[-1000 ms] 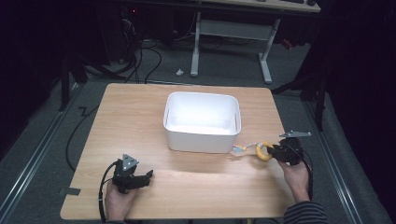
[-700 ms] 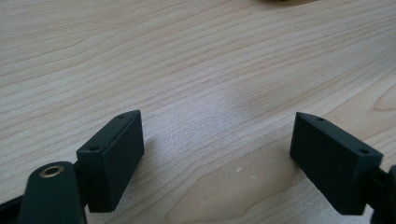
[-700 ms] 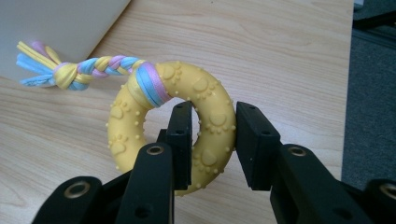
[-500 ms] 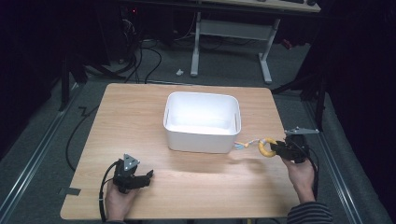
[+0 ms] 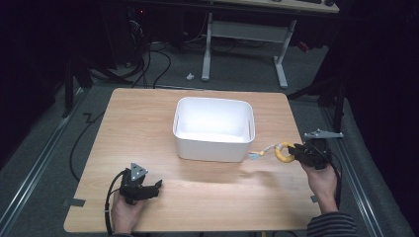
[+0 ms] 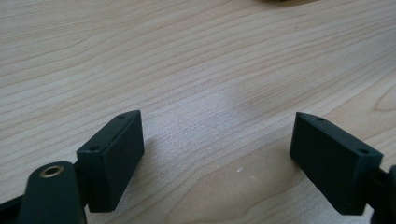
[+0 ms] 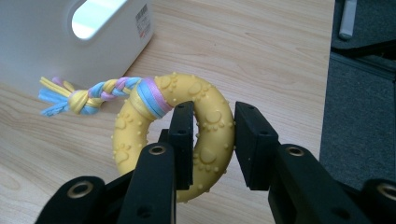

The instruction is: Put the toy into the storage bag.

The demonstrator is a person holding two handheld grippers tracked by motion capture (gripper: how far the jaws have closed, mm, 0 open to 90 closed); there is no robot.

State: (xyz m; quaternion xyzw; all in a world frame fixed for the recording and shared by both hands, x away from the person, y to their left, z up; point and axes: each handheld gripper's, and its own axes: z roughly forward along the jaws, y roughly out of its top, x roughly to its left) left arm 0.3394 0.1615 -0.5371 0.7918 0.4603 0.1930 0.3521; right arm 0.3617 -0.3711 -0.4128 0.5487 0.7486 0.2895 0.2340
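A yellow rubber ring toy [image 7: 187, 88] with paw prints carries a braided blue, pink and yellow rope tail [image 7: 88, 98]. My right gripper [image 7: 215, 126] is shut on the ring's rim, one jaw through the hole, and its jaws have just closed a little tighter. In the high view the ring toy [image 5: 283, 154] hangs just above the table in the right gripper [image 5: 292, 152], right of the white bin [image 5: 210, 148]. My left gripper [image 5: 157, 188] rests near the table's front left corner. Its jaws stand wide apart over bare wood in the left gripper view [image 6: 217, 144].
The white bin [image 7: 46, 37] has a handle slot facing the toy. The wooden table [image 5: 138, 128] ends just right of my right hand, over dark floor. Desk legs and cables lie beyond the far edge.
My right gripper has risen with the ring toy, lifting it and its rope tail off the table. The left gripper has stayed where it was.
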